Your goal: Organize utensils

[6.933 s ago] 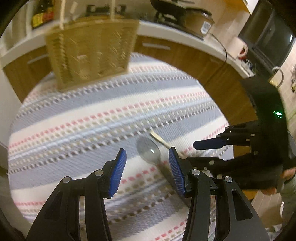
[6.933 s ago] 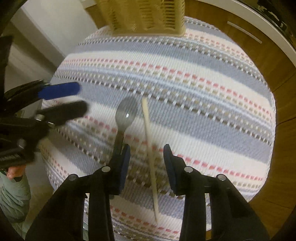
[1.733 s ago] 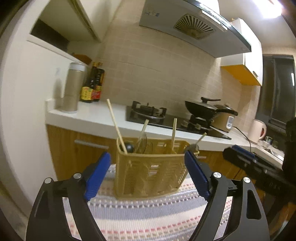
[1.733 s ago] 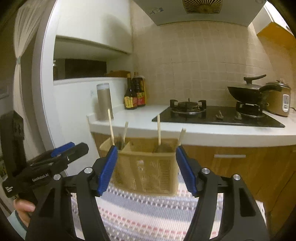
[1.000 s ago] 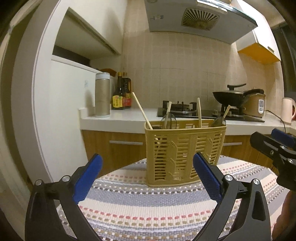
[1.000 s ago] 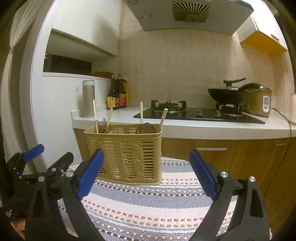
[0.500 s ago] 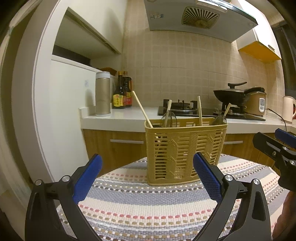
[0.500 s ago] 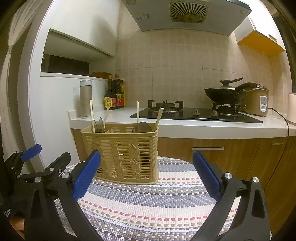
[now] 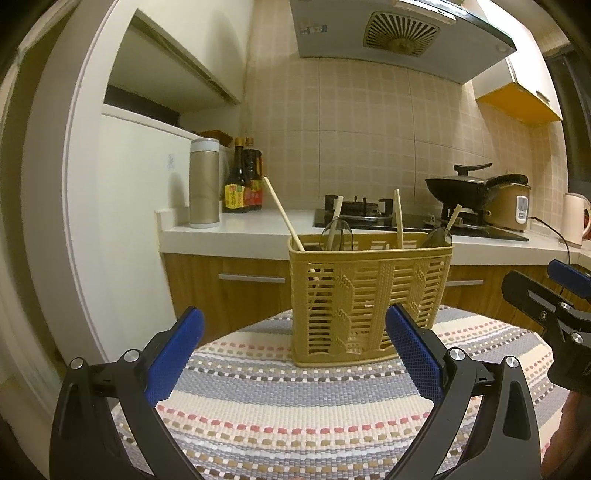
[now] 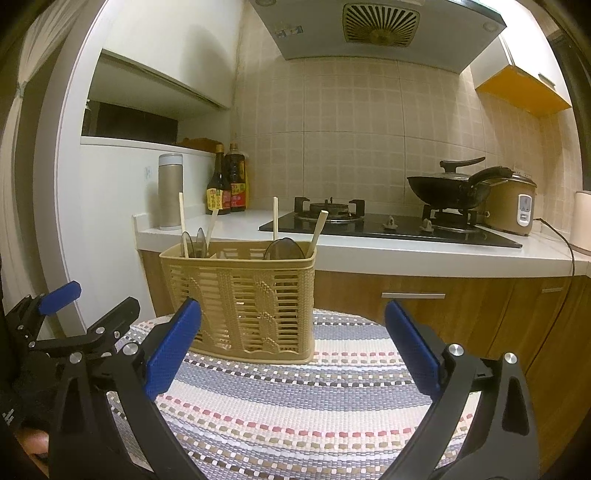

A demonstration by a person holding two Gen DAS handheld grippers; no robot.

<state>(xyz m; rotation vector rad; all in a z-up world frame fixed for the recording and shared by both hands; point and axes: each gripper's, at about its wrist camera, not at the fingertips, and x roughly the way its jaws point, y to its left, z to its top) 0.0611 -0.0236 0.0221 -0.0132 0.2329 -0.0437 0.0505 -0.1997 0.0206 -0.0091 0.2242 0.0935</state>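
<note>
With chopsticks and spoons standing in the yellow basket at frame centre on the striped desk, the left claw and right claw, both spread and empty, should retreat without nudging it.

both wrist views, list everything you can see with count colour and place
utensil basket: 1, tan plastic, upright on the striped mat
chopsticks: 4, pale wood, standing in the basket
spoons: 3 or 4, hard to tell, dark grey, bowls up in the basket
striped mat: 1, grey, cream and pink, covers the round table
thermos: 1, beige, counter left
sauce bottles: 2, dark, beside the thermos
gas stove: 1, black, on the counter
wok with lid: 1, black, on the right burner
rice cooker: 1, tan, right of the wok
kettle: 1, cream, far right
range hood: 1, grey, above the stove
left tool: 1, black with blue pads, open, empty
right tool: 1, black with blue pads, open, empty
</note>
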